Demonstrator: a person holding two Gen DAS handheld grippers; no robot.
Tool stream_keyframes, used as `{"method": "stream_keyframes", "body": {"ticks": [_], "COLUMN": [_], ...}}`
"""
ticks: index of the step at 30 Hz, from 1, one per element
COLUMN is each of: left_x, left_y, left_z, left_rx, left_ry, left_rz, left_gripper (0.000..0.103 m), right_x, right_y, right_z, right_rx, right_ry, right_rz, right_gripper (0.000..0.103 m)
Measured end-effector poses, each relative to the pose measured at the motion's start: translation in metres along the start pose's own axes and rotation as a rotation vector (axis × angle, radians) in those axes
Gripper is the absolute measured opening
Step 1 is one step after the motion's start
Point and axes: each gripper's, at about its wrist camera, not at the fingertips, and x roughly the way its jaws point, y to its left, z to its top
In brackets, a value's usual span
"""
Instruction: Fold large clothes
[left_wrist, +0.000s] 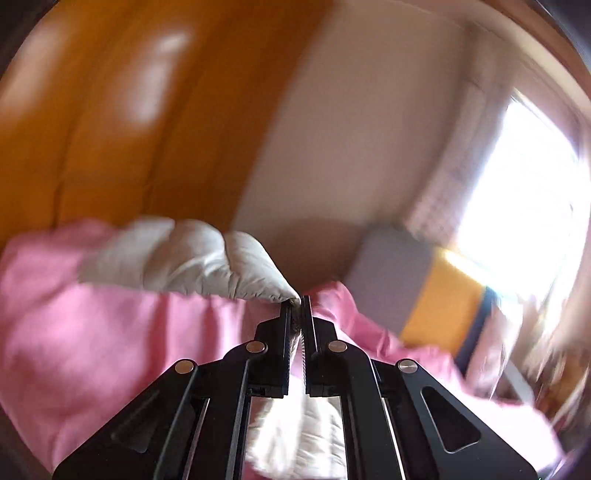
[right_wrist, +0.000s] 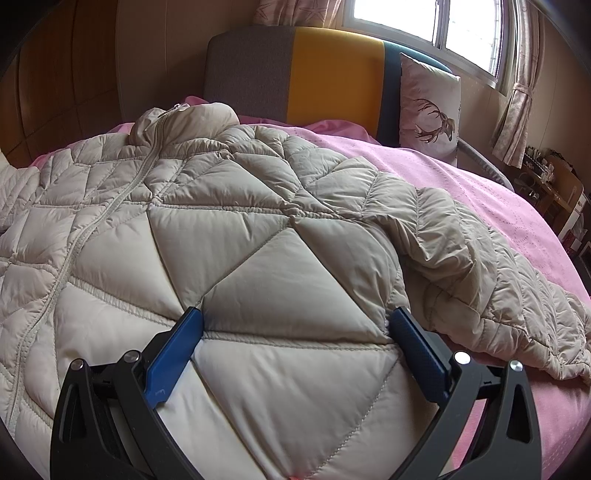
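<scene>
Right wrist view: your puffer jacket (right_wrist: 229, 229) is spread zip-up over the pink bed cover (right_wrist: 491, 192), collar twd the headboard (right_wrist: 295, 74), one sleeve (right_wrist: 480, 266) rumpled off to the side. Looks light & puffy, soft w/ slick shell fabric, so I'd guess it slides easy and springs back after a fold. Best bet is pinching at a stitched seam, cuff or hem edge, not the fat middle of a quilt panel. Right gripper (right_wrist: 295, 325) is spread wide, blue fingers (right_wrist: 173, 354) resting on the jacket front either side of a triangle panel, nothing pinched. Deer pillow (right_wrist: 432, 107) leans up by the headboard, well apart from the jacket.

Left wrist view is blurry, lots of motion smear. Left gripper (left_wrist: 297, 306) is nearly closed, jaws narrow w/ a pale quilted edge of the jacket clamped at the tips, prob a cuff or sleeve end but can't tell which. That piece is lifted above the pink cover, rest trails off left
</scene>
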Motion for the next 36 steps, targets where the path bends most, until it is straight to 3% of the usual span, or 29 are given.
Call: {"method": "stream_keyframes", "body": {"ticks": [4,8,11,14,16,21,24,26,27,30,33,36], "left_x": [0.018,0.028,0.040,0.048,0.045,0.039,0.028,0.024,0.022,0.025,0.041,0.074], "left_y": [-0.095,-0.162,-0.196,-0.214,-0.218,-0.210,-0.200,-0.194,-0.193,-0.173,-0.164,-0.137], "left_z": [-0.036,-0.118,-0.182,-0.234,-0.260,-0.247,-0.230,-0.214,-0.209,-0.182,-0.164,-0.160], "left_rx": [0.344,0.652,0.824,0.991,1.048,0.984,0.917,0.850,0.810,0.619,0.537,0.409], "left_ry": [0.106,0.273,0.392,0.438,0.453,0.468,0.492,0.461,0.443,0.446,0.422,0.481], "left_rz": [-0.084,-0.153,-0.192,-0.203,-0.204,-0.310,-0.389,-0.412,-0.415,-0.444,-0.353,-0.212], "left_gripper": [0.004,0.004,0.004,0.004,0.004,0.004,0.023,0.057,0.062,0.063,0.063,0.063], "right_x": [0.000,0.000,0.001,0.001,0.001,0.001,0.002,0.002,0.002,0.002,0.002,0.002], "right_y": [0.000,0.000,-0.001,-0.001,0.000,-0.001,0.000,0.000,0.000,0.000,0.000,0.001], "right_z": [0.001,0.001,0.000,0.000,0.000,0.000,0.000,0.000,0.000,0.000,0.000,0.000], "right_rx": [0.002,0.006,0.007,0.008,0.009,0.010,0.009,0.010,0.010,0.010,0.010,0.009], "right_ry": [-0.001,-0.003,-0.003,-0.003,-0.003,-0.003,-0.003,-0.003,-0.003,-0.003,-0.004,-0.004], "right_rz": [0.003,0.007,0.008,0.010,0.010,0.011,0.010,0.009,0.009,0.009,0.009,0.008], "right_gripper": [0.101,0.101,0.101,0.101,0.101,0.101,0.101,0.101,0.101,0.101,0.101,0.101]}}
